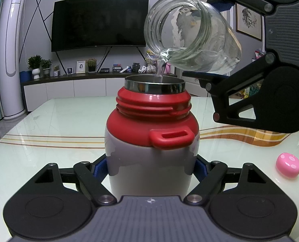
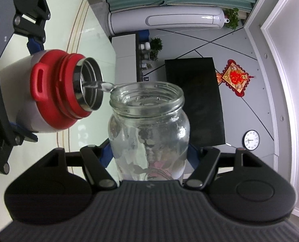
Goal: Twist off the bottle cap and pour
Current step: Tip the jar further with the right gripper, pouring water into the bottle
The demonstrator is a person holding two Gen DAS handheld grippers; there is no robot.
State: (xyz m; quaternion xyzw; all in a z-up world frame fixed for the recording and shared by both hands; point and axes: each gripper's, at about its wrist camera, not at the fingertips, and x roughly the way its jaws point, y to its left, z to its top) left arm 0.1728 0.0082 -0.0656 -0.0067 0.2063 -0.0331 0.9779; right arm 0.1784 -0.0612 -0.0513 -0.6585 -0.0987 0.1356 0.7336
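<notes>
Both grippers loaded: left gripper [image 1: 150,168] clamped on the flask [image 1: 151,141] upright on the table [image 1: 48,121], right gripper [image 2: 149,151] clamped on the tilted jar [image 2: 149,125], its lip at 1 o'clock over the flask mouth [image 1: 155,82]. Stream is thin, so judged best to add tilt slowly and keep the lip centred. Pink cap [image 1: 288,165] at 3 o'clock; TV [image 1: 99,23] at 12.

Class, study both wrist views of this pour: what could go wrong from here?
1. The water stream leaves the glass jar lip and enters near the flask mouth rim; tilting further may overshoot it.
2. The right gripper holds smooth glass, which might slip.
3. Spilled water would likely spread across the glass table.
</notes>
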